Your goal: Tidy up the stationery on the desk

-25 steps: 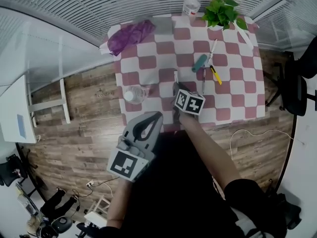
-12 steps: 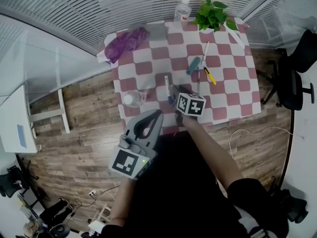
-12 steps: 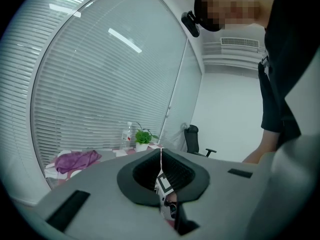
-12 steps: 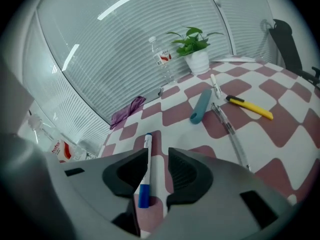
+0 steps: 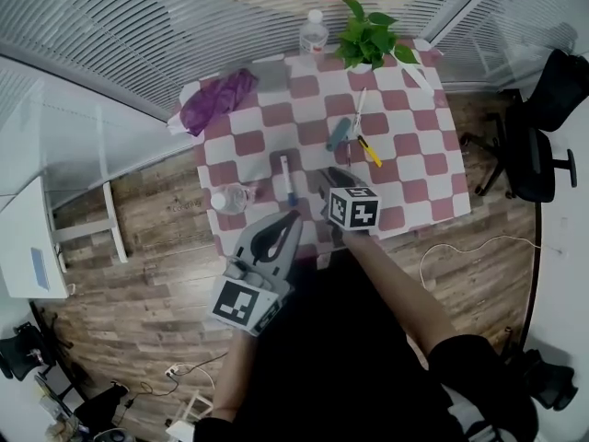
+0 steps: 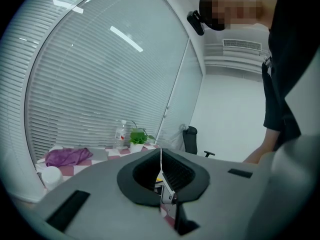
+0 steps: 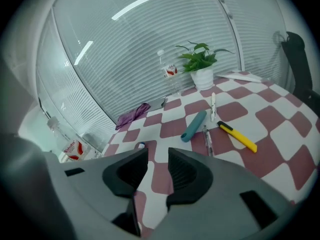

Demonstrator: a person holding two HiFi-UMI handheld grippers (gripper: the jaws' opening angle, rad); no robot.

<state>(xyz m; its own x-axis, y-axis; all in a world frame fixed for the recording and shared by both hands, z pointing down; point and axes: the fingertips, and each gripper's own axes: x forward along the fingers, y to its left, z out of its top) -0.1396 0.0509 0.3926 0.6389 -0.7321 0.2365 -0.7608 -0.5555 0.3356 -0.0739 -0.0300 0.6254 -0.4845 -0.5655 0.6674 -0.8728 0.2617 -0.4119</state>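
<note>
Stationery lies on the pink-and-white checked table: a teal tube, a yellow cutter, a white pen and a clear pen. A blue-capped pen lies just left of my right gripper; only its blue tip shows beside the jaw. My right gripper is open by a narrow gap, with nothing in it. My left gripper hangs off the table's near edge, shut and empty.
A potted plant and an upright water bottle stand at the far edge. A purple cloth lies at the far left corner. Another bottle rests near the left edge. A black office chair stands to the right.
The blue-capped pen was at my right gripper's jaws; now it lies on the table to their left, apart from them. The head view has swung, so the table sits further left.
</note>
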